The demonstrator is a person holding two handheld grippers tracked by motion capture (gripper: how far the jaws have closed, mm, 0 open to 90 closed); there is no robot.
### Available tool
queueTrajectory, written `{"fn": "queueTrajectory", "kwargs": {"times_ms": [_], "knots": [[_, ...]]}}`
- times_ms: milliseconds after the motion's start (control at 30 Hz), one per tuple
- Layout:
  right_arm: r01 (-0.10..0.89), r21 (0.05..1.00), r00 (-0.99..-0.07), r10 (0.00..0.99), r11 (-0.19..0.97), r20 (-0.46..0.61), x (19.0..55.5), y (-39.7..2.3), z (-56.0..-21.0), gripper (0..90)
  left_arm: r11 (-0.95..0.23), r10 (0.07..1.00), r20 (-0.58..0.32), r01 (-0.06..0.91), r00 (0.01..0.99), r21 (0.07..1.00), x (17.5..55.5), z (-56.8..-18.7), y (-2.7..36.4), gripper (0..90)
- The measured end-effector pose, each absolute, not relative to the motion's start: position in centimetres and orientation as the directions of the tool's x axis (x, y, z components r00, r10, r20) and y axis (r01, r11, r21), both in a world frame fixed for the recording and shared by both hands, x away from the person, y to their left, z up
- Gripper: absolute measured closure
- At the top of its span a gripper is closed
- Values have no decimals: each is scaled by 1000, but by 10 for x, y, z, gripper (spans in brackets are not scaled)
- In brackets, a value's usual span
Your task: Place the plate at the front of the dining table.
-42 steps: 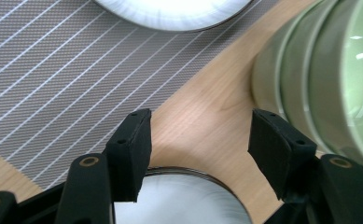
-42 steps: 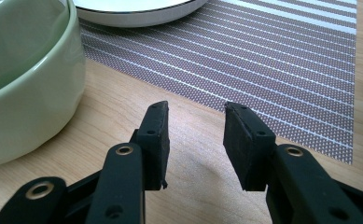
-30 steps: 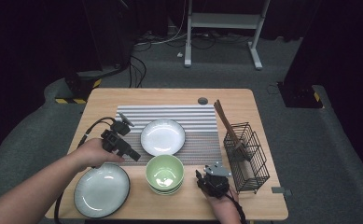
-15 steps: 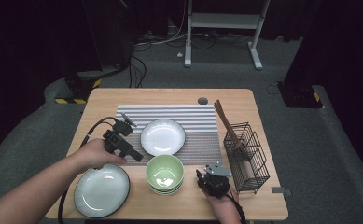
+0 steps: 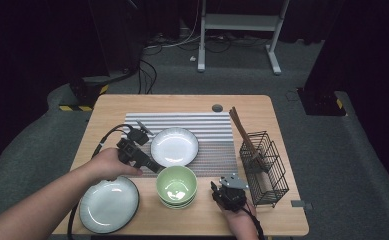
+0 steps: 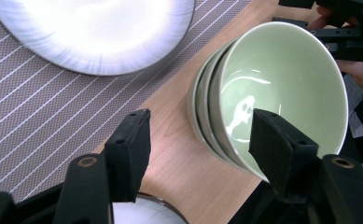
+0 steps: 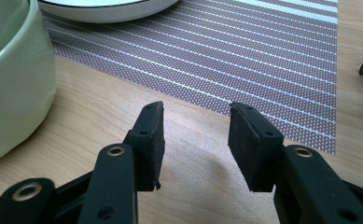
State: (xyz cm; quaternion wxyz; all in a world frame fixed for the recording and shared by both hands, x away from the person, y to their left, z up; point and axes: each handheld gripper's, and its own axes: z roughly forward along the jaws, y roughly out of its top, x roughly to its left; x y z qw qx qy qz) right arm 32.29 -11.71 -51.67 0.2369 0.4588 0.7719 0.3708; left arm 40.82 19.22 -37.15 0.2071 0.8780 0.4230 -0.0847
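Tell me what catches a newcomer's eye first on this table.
The stack of pale green ceramic bowls at the front centre of the wooden table stands out, with the left gripper hovering open above its rim. Behind it a white round plate lies on the striped mat; a black wire basket stands at the right.

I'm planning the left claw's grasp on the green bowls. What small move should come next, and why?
Probably lower the left claw so its open jaws straddle the rim of the top green bowl, then close. The jaws hang open over the stack's near rim, holding nothing, one over bare table.
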Motion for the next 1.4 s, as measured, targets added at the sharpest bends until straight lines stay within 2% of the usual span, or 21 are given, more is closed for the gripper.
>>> {"fn": "queueTrajectory", "kwargs": {"times_ms": [367,800,1067,1400], "knots": [[535,788,-469,883,304,-22,323,-117,-517,556,-595,694,-300,756,654,271,408,-378,174,464],[534,789,-473,881,303,-18,322,-116,-517,558,-628,692,-299,752,657,197,416,-384,163,622],[534,788,-473,881,305,-20,323,-117,-517,558,-639,689,-250,733,680,232,411,-392,156,729],[534,787,-475,879,308,-21,323,-117,-518,559,-635,686,-219,718,694,284,402,-398,154,795]]}}
